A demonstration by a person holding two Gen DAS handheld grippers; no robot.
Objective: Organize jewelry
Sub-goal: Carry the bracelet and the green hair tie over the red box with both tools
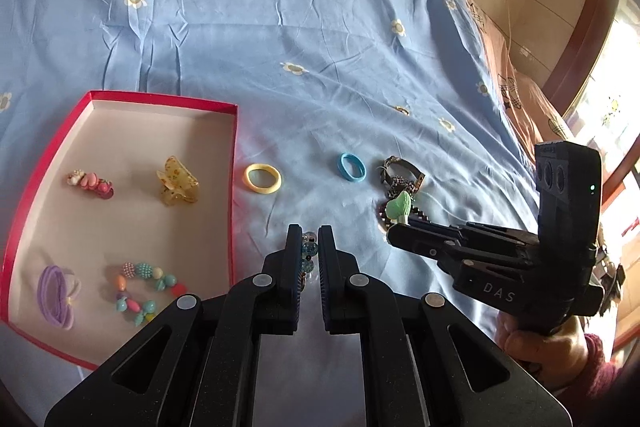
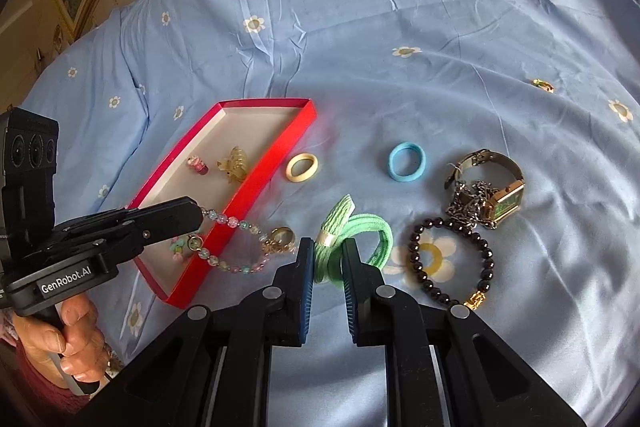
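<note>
The pastel glass-bead bracelet with a gold charm [image 2: 236, 247] is hanging from the left gripper [image 1: 310, 255], whose fingers are squeezing shut on its beads. It is draping across the near right wall of the flat red cardboard box [image 2: 264, 179], half in and half out, with its long way running left to right and the charm end pointing right. To do this step well, I think the hand should be lifting it up over the wall first, then letting go inside by the colourful bead bracelet [image 1: 146, 287]. The right gripper [image 2: 326, 259] is pinching the green stretchy hair tie [image 2: 352, 239], nearly closed. A black bead bracelet [image 2: 452, 259] is lying just right of it on the blue flowered bedsheet [image 2: 400, 27].
</note>
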